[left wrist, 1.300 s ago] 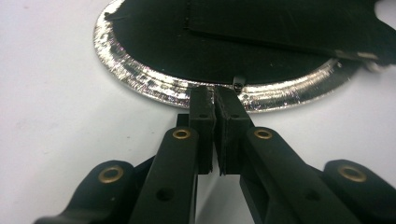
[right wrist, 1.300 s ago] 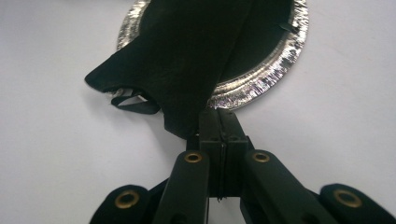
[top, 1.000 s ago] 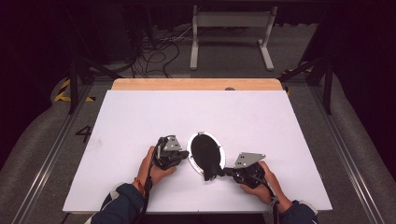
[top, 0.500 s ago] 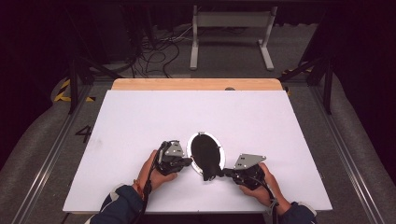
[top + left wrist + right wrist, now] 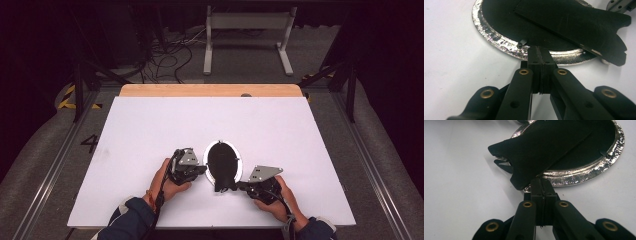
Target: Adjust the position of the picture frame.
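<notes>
Oval silver picture frame (image 5: pixel 223 162) face down on the white table (image 5: pixel 150 130), black easel stand (image 5: pixel 584 27) raised off its back. Left gripper (image 5: pixel 199 169) just left of the frame, jaws closed against its rim. Right gripper (image 5: pixel 241 185) at the frame's near right edge, jaws shut, tips under the stand.

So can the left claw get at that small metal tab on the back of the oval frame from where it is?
Probably yes: the shut left claw sits at the silver rim, with the tab just beyond, uncovered by the black stand.
</notes>
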